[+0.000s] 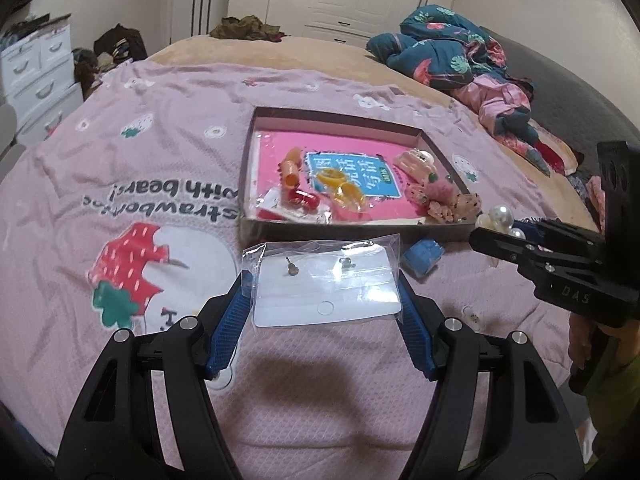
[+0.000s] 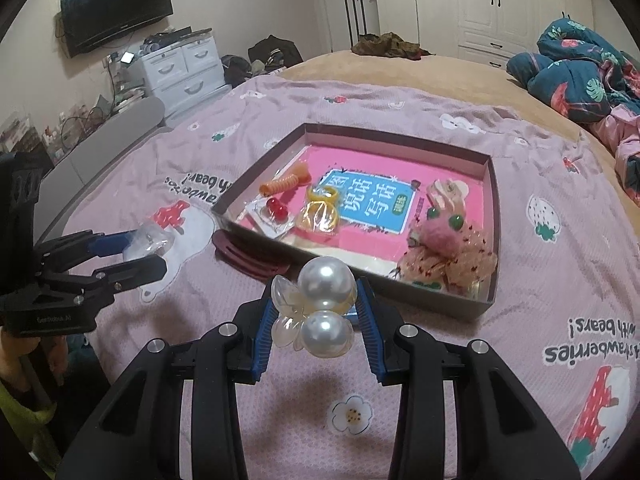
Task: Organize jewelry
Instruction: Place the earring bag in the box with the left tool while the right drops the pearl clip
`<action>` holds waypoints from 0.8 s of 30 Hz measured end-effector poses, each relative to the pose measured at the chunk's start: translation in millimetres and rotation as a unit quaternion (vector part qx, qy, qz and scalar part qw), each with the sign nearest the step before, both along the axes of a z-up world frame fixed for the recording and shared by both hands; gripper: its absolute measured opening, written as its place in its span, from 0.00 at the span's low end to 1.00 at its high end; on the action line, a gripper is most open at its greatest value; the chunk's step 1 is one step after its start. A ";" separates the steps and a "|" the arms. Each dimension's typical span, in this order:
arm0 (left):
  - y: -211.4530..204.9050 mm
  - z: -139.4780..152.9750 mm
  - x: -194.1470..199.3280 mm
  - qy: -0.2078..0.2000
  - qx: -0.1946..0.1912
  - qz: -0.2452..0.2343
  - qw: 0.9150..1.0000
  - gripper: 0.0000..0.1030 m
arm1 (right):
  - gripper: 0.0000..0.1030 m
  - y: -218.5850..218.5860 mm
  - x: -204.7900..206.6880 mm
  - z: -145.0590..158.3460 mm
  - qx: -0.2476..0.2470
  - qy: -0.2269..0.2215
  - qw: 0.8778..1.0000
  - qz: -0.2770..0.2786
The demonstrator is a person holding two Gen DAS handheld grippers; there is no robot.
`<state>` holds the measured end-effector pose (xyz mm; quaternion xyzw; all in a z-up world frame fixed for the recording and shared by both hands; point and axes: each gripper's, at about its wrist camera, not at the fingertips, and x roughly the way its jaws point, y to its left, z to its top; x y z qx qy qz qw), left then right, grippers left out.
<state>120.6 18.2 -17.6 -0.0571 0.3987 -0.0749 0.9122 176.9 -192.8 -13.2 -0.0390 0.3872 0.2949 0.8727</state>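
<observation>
My left gripper (image 1: 326,286) is shut on a clear packet with a white earring card (image 1: 326,288), held above the pink bedspread. In the right wrist view that gripper (image 2: 148,250) shows at the left with the packet (image 2: 148,240). My right gripper (image 2: 316,308) is shut on a hair clip with two large pearls and clear petals (image 2: 322,308); the left wrist view shows it (image 1: 490,236) at the right, pearls (image 1: 500,218) at its tip. Ahead lies a shallow box (image 1: 340,114) (image 2: 494,200) with a pink book, an orange coil tie (image 2: 286,182), red beads (image 2: 277,208), yellow rings (image 2: 322,210) and a pink scrunchie (image 2: 444,240).
A dark red clip (image 2: 248,254) lies on the bedspread by the box's near left corner, a blue clip (image 1: 423,255) by its front edge. Crumpled bedding (image 1: 448,48) is heaped at the far right. White drawers (image 2: 182,70) stand left of the bed.
</observation>
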 end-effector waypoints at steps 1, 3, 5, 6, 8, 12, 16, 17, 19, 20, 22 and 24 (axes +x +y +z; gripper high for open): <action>-1.9 1.3 1.9 0.000 -0.001 -0.003 1.000 0.59 | 0.36 -0.9 1.1 1.2 0.001 -0.001 1.000 -0.001; -6.2 4.0 5.7 -0.002 0.001 -0.007 1.000 0.59 | 0.36 -3.1 3.7 4.3 0.002 -0.004 1.000 -0.004; -10.9 7.2 10.4 -0.005 0.003 -0.013 1.000 0.59 | 0.36 -6.1 7.1 7.4 0.004 -0.007 1.000 -0.008; -13.7 9.1 13.8 -0.007 0.005 -0.015 1.000 0.59 | 0.36 -8.6 9.4 8.9 0.005 -0.009 1.000 -0.011; -19.0 12.2 19.6 -0.011 0.010 -0.021 1.000 0.59 | 0.36 -13.3 12.9 12.0 0.005 -0.013 1.000 -0.016; -29.4 17.6 33.0 -0.016 0.015 -0.033 0.999 0.59 | 0.36 -26.0 22.2 17.9 0.008 -0.021 0.999 -0.033; -38.6 21.9 48.4 -0.022 0.018 -0.041 0.999 0.59 | 0.36 -38.4 34.1 19.6 0.007 -0.025 0.998 -0.050; -41.3 22.1 54.0 -0.022 0.020 -0.043 0.999 0.59 | 0.36 -40.5 36.2 19.4 0.005 -0.026 0.998 -0.053; -44.6 22.1 61.8 -0.023 0.021 -0.045 0.999 0.59 | 0.36 -46.8 43.3 18.1 0.005 -0.025 0.998 -0.062; -46.4 21.7 66.5 -0.021 0.022 -0.046 0.998 0.59 | 0.36 -48.7 45.4 17.1 0.005 -0.025 0.998 -0.064; -50.3 21.2 75.0 -0.021 0.023 -0.049 0.998 0.59 | 0.36 -52.9 51.0 14.3 0.002 -0.024 0.997 -0.072; -53.0 18.8 83.8 -0.019 0.024 -0.050 0.998 0.59 | 0.36 -56.9 57.2 10.4 0.001 -0.021 0.997 -0.079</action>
